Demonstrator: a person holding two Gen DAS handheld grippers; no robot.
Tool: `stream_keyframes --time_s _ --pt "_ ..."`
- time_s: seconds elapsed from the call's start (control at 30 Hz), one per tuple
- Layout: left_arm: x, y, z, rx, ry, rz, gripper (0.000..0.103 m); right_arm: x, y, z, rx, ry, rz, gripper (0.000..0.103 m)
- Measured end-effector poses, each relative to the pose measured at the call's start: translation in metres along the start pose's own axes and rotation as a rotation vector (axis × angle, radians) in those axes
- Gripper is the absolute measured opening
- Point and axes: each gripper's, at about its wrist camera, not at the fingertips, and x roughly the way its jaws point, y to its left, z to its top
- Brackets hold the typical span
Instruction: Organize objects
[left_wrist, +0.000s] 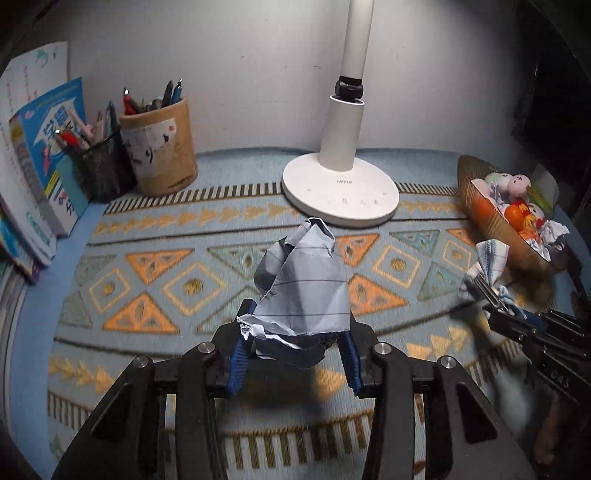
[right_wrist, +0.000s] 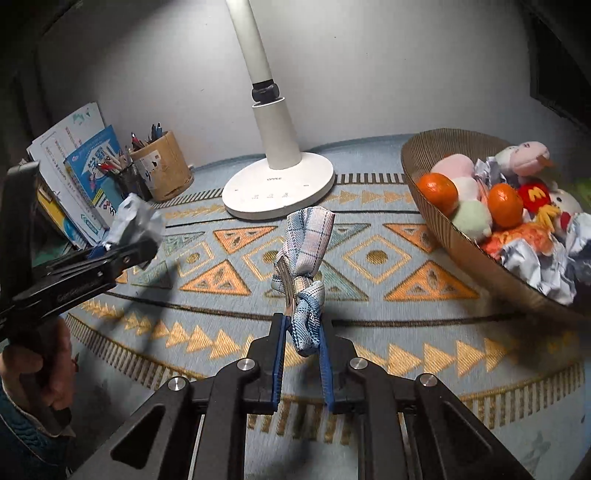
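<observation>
I had a crumpled sheet of lined paper (left_wrist: 301, 284) pinched between the blue pads of my left gripper (left_wrist: 295, 354), the jaws drawn in close on its lower folds while the rest of the wad stood up above the fingertips, clear of the patterned cloth (left_wrist: 184, 258) that covered the table. In my right gripper (right_wrist: 301, 354) I held a plaid fabric bow with a metal hair clip (right_wrist: 303, 266); the jaws were closed on its knotted lower end, and the loop of checked cloth rose up past the tips, also lifted off the cloth. From the right wrist view my left gripper and its paper appeared far to the left, with a hand (right_wrist: 40, 373) in a dark blue sleeve wrapped round its handle. Behind both held things stood a white desk lamp (left_wrist: 341, 184) on its round base. To the right, a ribbed brown bowl (right_wrist: 436, 229) sat tilted on the cloth, holding two oranges (right_wrist: 437, 192), several small plush toys (right_wrist: 524, 155) and other crumpled paper wads (right_wrist: 535, 266). At the back left corner a tan pen cup (left_wrist: 159, 147) and a black mesh pen holder (left_wrist: 99, 170) stood side by side, both full of pens, with a stack of books (left_wrist: 44, 166) leaning against the wall just beside them.
</observation>
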Motion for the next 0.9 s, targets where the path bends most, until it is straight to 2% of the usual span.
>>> stream_keyframes --time_s 0.07,0.2,0.3,0.37,0.4,0.47,0.53,0.67,0.8,0.83,0.87,0.9 --pt "-0.002 0.003 -0.018 -0.03 0.004 -0.01 0.039 0.003 -0.006 -0.008 0.022 0.026 0.017 0.016" --pt "0.003 0.0 -0.04 -0.058 0.011 -0.037 0.039 0.012 -0.005 -0.018 0.006 -0.008 0.022 0.016" --pt "0.012 -0.006 -0.048 -0.06 -0.009 -0.052 0.039 0.018 -0.007 -0.022 0.017 0.038 0.038 0.026" --pt "0.016 -0.008 -0.052 -0.071 -0.009 -0.062 0.039 0.015 -0.012 -0.026 0.029 0.052 0.04 0.04" --pt "0.019 -0.008 -0.054 -0.074 -0.003 -0.06 0.04 0.012 -0.014 -0.028 0.028 0.047 0.026 0.044" --pt "0.015 -0.011 -0.055 -0.055 -0.03 -0.039 0.04 0.008 -0.017 -0.028 0.03 0.03 0.004 0.061" --pt "0.013 -0.012 -0.056 -0.05 -0.042 -0.037 0.04 0.007 -0.02 -0.025 0.051 0.027 0.024 0.062" --pt "0.015 -0.005 -0.055 -0.087 -0.03 -0.05 0.04 0.022 -0.015 -0.021 0.088 0.079 0.085 0.063" --pt "0.016 -0.002 -0.056 -0.099 -0.029 -0.056 0.04 0.029 0.004 -0.021 0.027 0.053 -0.028 0.062" --pt "0.016 -0.003 -0.056 -0.096 -0.03 -0.055 0.04 0.031 0.009 -0.021 0.003 0.052 -0.074 0.057" --pt "0.016 -0.003 -0.056 -0.094 -0.031 -0.056 0.04 0.032 0.014 -0.021 -0.027 0.049 -0.12 0.042" --pt "0.016 -0.004 -0.056 -0.093 -0.031 -0.056 0.04 0.033 0.017 -0.022 -0.048 0.042 -0.142 0.038"
